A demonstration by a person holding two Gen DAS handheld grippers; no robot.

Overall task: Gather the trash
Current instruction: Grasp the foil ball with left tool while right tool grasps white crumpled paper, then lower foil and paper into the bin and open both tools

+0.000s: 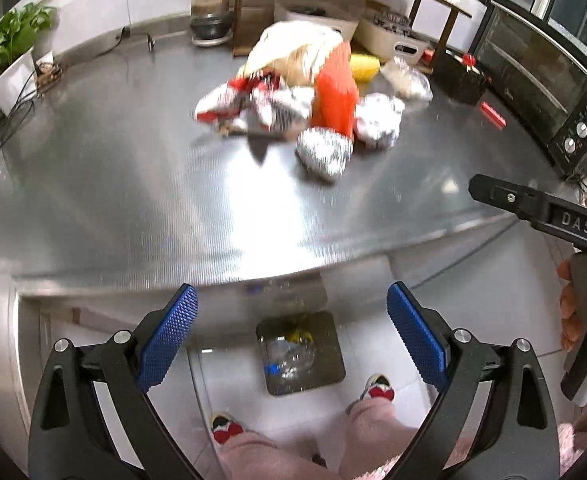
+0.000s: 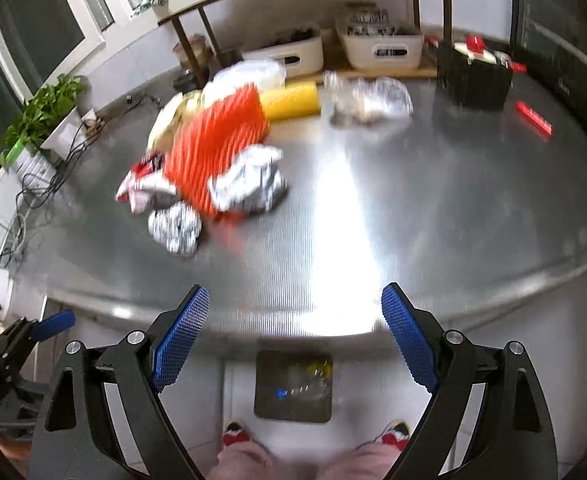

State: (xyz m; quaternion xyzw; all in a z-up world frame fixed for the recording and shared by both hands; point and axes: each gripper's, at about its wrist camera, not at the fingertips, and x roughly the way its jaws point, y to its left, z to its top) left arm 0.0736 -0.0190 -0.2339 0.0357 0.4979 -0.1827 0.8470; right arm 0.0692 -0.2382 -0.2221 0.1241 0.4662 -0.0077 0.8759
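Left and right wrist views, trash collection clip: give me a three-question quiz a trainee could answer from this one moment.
1. True or false: the left gripper holds a foil ball.
2. Multiple choice: where is the trash bin? A) on the counter B) on the floor below the counter edge C) on the shelf
3. Fill in: the ribbed bag in the trash pile is coloured ____.

Key
1. False. Its fingers are apart with nothing between them; the right gripper is also open and empty. The foil ball lies on the counter.
2. B.
3. Orange.
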